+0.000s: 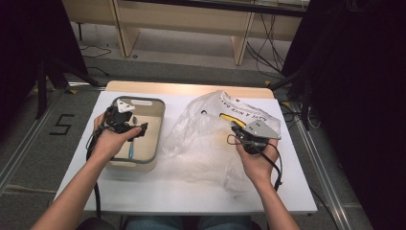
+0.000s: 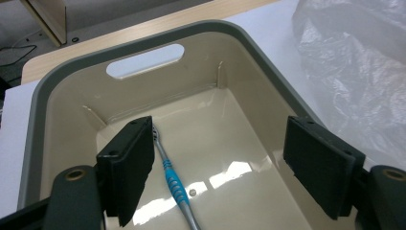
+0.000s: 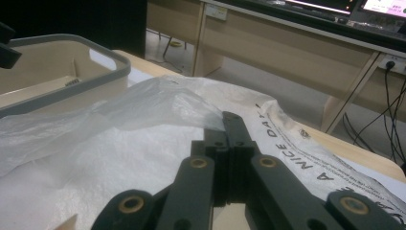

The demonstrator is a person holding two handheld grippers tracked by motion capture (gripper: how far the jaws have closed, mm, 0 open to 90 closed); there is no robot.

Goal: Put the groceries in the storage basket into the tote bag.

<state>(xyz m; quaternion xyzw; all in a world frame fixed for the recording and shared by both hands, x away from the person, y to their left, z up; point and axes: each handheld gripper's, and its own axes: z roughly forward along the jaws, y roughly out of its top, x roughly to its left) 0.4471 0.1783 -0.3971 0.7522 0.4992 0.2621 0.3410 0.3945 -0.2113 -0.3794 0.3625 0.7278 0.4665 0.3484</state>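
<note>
A beige bin with a grey rim stands on the left of the white table. In it lies a slim tool with a blue ribbed grip. My left gripper hovers over the bin with its jaws wide apart and nothing between the pads; the tool lies below them on the bin floor. A crumpled clear plastic bag with black print lies at centre right. My right gripper is shut on the bag's upper edge and holds the film up.
Something yellow shows through the bag near the right gripper. The bag lies close to the bin's right wall. Bare white tabletop stretches along the front edge. Wooden desks and cables stand beyond the table.
</note>
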